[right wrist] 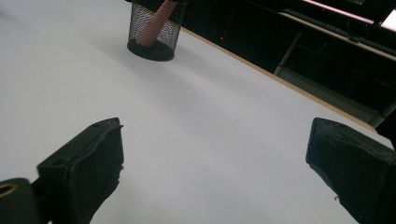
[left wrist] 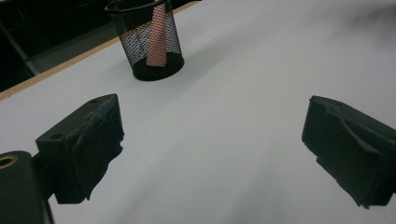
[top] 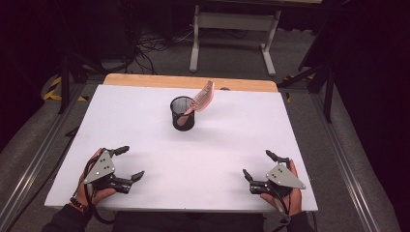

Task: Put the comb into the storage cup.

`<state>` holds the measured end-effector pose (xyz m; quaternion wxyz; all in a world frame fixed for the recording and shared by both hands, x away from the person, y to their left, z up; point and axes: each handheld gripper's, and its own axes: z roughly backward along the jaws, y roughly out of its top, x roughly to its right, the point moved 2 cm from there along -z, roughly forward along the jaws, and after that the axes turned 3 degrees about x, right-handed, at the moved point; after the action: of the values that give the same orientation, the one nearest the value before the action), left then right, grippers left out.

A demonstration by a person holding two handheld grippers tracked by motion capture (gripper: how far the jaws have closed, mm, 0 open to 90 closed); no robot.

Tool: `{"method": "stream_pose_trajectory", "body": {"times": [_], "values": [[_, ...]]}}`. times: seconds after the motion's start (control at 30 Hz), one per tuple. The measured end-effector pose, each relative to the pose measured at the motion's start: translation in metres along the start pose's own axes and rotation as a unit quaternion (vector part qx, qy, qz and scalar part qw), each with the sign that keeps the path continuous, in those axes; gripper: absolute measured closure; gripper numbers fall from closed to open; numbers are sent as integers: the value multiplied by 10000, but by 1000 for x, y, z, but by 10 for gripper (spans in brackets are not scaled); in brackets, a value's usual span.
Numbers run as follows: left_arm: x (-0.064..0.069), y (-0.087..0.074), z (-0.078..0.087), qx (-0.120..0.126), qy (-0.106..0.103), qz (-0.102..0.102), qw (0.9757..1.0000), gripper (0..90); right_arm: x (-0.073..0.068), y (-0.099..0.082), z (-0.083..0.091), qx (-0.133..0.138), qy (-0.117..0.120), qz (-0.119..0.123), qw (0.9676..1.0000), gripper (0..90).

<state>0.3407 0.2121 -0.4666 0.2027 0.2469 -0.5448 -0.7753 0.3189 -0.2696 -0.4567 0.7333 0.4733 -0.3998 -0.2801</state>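
A black mesh cup (top: 183,113) stands on the white table top (top: 145,121), toward the far middle. A pink brush (top: 201,98) leans out of it to the right, its handle inside the cup. The cup (left wrist: 145,41) with the pink handle (left wrist: 157,37) appears at the top of the left gripper view, and the cup (right wrist: 153,31) sits top left in the right gripper view. My left gripper (top: 131,163) rests near the front left edge, open and empty. My right gripper (top: 257,164) rests near the front right edge, open and empty too.
A wooden strip (top: 188,82) runs along the table's far edge. Beyond it stand a white table frame (top: 232,34) and cables on the grey floor. Metal rails (top: 348,164) flank both sides of the table.
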Motion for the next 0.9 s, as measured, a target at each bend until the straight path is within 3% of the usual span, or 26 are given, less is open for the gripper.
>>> {"method": "stream_pose_trajectory", "body": {"times": [0.2,0.9], "values": [[-1,1,1,42,48,-19,10000,61,0,-9,1,-157,65,15,9999,42],[3,1,1,23,13,-102,9999,59,-8,-3,-3,-69,45,36,10000,49]]}}
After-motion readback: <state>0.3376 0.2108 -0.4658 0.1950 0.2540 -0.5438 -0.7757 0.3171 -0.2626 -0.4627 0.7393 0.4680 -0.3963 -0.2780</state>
